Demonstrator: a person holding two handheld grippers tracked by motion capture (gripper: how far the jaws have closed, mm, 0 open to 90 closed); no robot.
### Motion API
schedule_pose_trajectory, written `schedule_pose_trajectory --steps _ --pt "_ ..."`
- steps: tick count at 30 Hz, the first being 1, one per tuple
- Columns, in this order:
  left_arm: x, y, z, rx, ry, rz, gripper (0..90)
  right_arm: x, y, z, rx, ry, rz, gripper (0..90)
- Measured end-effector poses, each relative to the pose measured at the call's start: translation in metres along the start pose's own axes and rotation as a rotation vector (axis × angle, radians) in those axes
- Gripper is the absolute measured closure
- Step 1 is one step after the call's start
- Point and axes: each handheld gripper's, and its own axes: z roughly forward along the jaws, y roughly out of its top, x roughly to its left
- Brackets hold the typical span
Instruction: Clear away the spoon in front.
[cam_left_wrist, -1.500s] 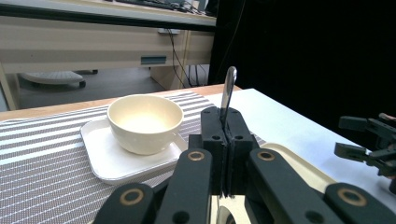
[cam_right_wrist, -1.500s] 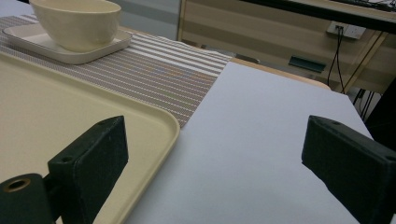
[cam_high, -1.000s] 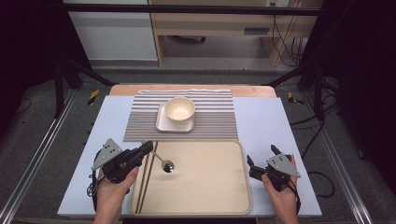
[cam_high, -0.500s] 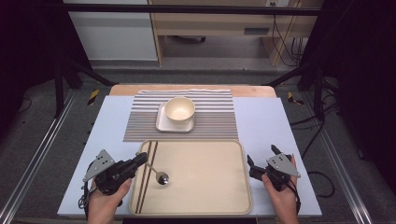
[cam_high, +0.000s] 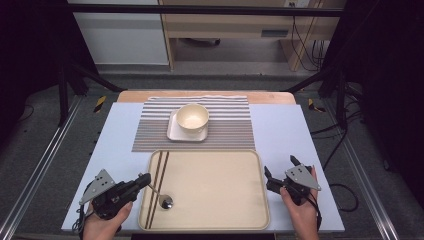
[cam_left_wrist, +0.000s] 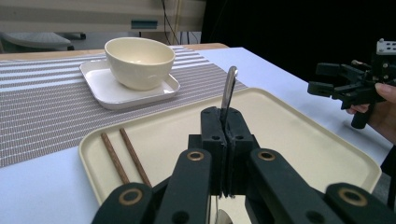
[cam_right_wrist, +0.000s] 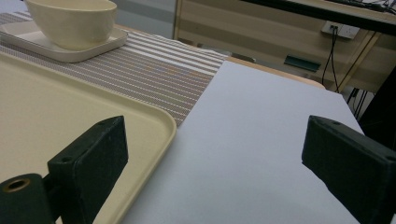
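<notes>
The tray (cam_high: 215, 185) lies on the desk (cam_high: 285, 135) at the near edge, just in front of the striped mat (cam_high: 225, 125). Inside it, a pair of chopsticks (cam_high: 156, 187) lies lengthwise along its left side, both sticks close together and flat on the tray floor. Also inside the tray is a spoon (cam_high: 165, 200), its round end low over the floor near the left front corner; contact with the floor cannot be confirmed. The left hand-held gripper (cam_high: 142, 181) has its jaws pressed together on the spoon's handle, which stands up between them in the left gripper view (cam_left_wrist: 229, 93). On the mat sits a square plate (cam_high: 172, 131) carrying a bowl (cam_high: 192, 118); the bowl's visible interior is bare. The right hand-held gripper (cam_high: 280, 172) is held over the desk just beside the tray's right rim, jaws spread wide with nothing between them.
</notes>
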Motion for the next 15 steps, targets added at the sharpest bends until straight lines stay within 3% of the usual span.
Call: schedule_pose_trajectory --steps 5,11,15 --pt "0.007 -0.002 0.005 0.017 0.0 -0.018 88.6 0.0 0.0 0.001 0.003 0.001 -0.001 7.3" --pt "0.013 0.003 0.017 0.026 0.018 0.019 86.3 0.0 0.0 0.0 0.005 0.002 -0.004 7.3" --pt "0.019 0.008 0.029 0.033 0.027 0.02 83.5 0.001 0.0 0.001 0.008 0.001 -0.013 7.3"
